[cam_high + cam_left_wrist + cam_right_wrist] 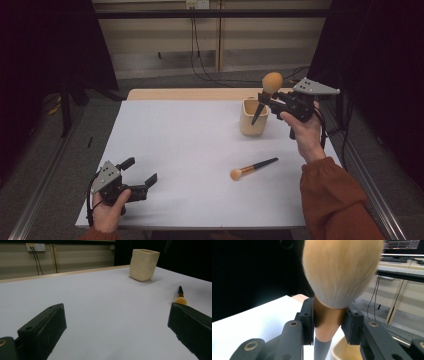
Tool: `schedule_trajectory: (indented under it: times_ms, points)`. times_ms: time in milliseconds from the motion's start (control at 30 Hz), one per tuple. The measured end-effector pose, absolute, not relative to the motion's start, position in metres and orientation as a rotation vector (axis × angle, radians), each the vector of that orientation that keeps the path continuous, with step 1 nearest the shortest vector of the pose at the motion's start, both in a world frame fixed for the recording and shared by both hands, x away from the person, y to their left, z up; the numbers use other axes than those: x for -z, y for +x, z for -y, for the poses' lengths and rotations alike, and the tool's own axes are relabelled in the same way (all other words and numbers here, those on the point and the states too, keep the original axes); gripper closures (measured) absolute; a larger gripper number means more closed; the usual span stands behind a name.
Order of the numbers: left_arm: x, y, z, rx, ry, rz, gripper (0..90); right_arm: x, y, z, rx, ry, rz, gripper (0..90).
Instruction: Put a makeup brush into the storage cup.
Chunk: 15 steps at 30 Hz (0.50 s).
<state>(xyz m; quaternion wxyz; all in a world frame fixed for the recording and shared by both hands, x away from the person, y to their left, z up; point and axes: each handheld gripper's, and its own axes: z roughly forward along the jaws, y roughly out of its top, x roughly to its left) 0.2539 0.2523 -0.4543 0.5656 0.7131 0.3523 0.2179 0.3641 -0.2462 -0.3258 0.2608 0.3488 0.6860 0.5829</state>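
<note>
Near the worktop's (pixel 190 150) front left corner, the left tongs (pixel 141 174) rest low in the person's left hand (pixel 107 212), jaws spread wide with nothing between them; in the left gripper view the two black jaws stand far apart over bare white surface. Right of the middle, toward the front edge, a second brush (pixel 252 167) lies flat on the worktop, its orange head pointing to the front left and its dark handle toward the back right. The same brush (pixel 180 297) shows in the left gripper view just beyond the jaw on the right. Near the back right corner stands a cream cup (pixel 253 118), upright and open at the top, also seen in the left gripper view (pixel 143 264). Above the cup, the right tongs (pixel 266 101), held in the right hand (pixel 306 131), are clamped on a makeup brush (pixel 267 94): head up, tilted, dark handle tip reaching down over the cup's mouth. In the right gripper view the pads (pixel 308 320) press the tan collar of the brush (pixel 340 272) just under its bristles, the cup's rim (pixel 338 351) below
</note>
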Motion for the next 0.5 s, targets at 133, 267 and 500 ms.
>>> schedule_trajectory:
  times_ms: [133,267,500]
  points:
    - [0.455,0.253,-0.253,-0.516,1.683,-0.846,1.8,0.320,0.374,0.245,-1.548,0.950,-1.862,65.8]
    - [0.454,0.253,-0.252,-0.516,1.686,-0.839,1.8,0.313,0.382,0.244,-1.559,0.946,-1.841,65.8]
    - [0.453,0.251,-0.251,-0.522,1.684,-0.830,2.5,0.305,0.397,0.243,-1.537,0.956,-1.827,65.8]
